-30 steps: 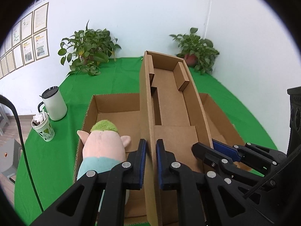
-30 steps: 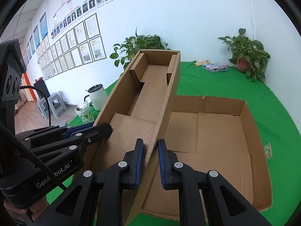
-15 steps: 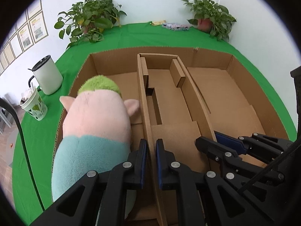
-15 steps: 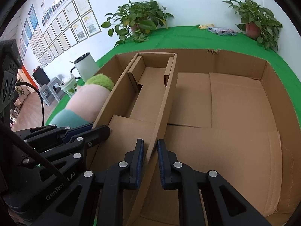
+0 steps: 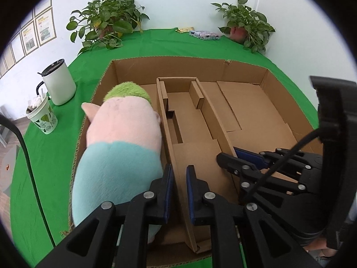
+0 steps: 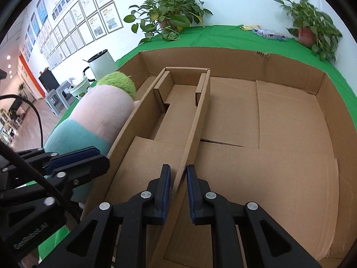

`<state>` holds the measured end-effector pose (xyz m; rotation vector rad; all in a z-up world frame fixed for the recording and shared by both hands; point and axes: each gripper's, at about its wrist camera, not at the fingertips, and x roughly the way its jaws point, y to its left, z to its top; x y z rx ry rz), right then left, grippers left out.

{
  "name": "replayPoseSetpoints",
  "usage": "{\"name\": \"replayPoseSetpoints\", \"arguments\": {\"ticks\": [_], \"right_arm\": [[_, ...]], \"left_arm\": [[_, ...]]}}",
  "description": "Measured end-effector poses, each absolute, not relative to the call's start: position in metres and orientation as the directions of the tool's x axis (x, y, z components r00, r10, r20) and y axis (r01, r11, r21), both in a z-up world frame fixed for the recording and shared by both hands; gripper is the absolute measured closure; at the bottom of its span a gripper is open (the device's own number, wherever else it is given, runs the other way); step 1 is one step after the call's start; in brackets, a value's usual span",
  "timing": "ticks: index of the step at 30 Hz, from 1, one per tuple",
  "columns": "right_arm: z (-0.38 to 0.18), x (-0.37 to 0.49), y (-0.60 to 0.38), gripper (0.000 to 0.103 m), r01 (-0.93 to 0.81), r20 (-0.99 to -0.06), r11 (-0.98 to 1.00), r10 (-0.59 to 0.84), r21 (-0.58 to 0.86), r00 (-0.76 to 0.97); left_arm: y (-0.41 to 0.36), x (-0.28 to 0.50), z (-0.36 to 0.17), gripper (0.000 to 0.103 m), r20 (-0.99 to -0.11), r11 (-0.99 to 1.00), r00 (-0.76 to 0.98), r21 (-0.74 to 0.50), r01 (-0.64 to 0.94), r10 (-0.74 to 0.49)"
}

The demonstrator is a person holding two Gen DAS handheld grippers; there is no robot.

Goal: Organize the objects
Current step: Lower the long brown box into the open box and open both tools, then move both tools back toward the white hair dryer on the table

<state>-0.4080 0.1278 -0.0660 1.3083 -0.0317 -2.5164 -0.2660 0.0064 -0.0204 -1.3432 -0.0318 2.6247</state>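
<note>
Green cloth table (image 5: 156,42), white walls, potted plants (image 5: 107,20), framed certificates (image 6: 73,22)

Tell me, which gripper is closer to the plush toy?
Left. The left gripper clamps the tray wall right beside the plush toy, one finger against it. The right gripper clamps the tray's far wall, away from the toy.

A narrow tray (image 5: 189,120) sits inside a large box (image 5: 243,71) on the bench (image 5: 55,156), a plush toy (image 5: 120,138) at its left.
</note>
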Motion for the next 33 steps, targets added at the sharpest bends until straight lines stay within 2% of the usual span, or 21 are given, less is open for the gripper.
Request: {"name": "replayPoseSetpoints", "arguments": {"ticks": [13, 14, 15, 16, 17, 18, 19, 21, 22, 27, 33], "right_arm": [[-0.067, -0.398, 0.121, 0.086, 0.283, -0.791, -0.949, -0.276, 0.136, -0.546], [-0.066, -0.396, 0.123, 0.081, 0.279, -0.793, -0.951, -0.273, 0.136, -0.544], [-0.065, -0.393, 0.125, 0.068, 0.27, -0.794, -0.954, -0.263, 0.13, -0.548], [-0.06, -0.387, 0.128, 0.058, 0.252, -0.789, -0.961, -0.24, 0.112, -0.566], [-0.055, -0.382, 0.131, 0.04, 0.242, -0.778, -0.965, -0.228, 0.102, -0.585], [-0.047, -0.372, 0.136, 0.029, 0.235, -0.756, -0.967, -0.224, 0.095, -0.615], [-0.037, -0.359, 0.141, 0.026, 0.238, -0.726, -0.967, -0.227, 0.09, -0.649], [-0.023, -0.336, 0.15, 0.015, 0.245, -0.685, -0.967, -0.222, 0.065, -0.694], [-0.017, -0.323, 0.155, 0.013, 0.242, -0.664, -0.969, -0.21, 0.046, -0.718], [0.003, -0.255, 0.183, 0.004, 0.196, -0.583, -0.98, -0.181, 0.038, -0.792], [0.009, -0.199, 0.199, 0.003, 0.165, -0.547, -0.985, -0.165, 0.051, -0.821]], "left_arm": [[-0.01, -0.237, -0.007, 0.092, -0.757, -0.975, -0.615, -0.154, -0.16, 0.221], [-0.011, -0.233, -0.004, 0.091, -0.747, -0.973, -0.624, -0.16, -0.165, 0.229], [-0.012, -0.227, -0.001, 0.088, -0.735, -0.973, -0.637, -0.159, -0.168, 0.23], [-0.014, -0.22, 0.003, 0.08, -0.72, -0.974, -0.657, -0.152, -0.168, 0.225], [-0.016, -0.215, 0.006, 0.075, -0.705, -0.975, -0.674, -0.146, -0.166, 0.221], [-0.018, -0.209, 0.01, 0.063, -0.689, -0.976, -0.691, -0.143, -0.165, 0.218], [-0.02, -0.203, 0.013, 0.049, -0.672, -0.976, -0.708, -0.142, -0.163, 0.216], [-0.024, -0.188, 0.02, 0.031, -0.63, -0.979, -0.748, -0.138, -0.152, 0.206], [-0.025, -0.18, 0.023, 0.027, -0.61, -0.981, -0.768, -0.131, -0.141, 0.192], [-0.021, -0.155, 0.031, 0.026, -0.552, -0.991, -0.823, -0.078, -0.106, 0.131], [-0.013, -0.132, 0.034, 0.025, -0.549, -0.988, -0.821, -0.099, -0.121, 0.155]]}}
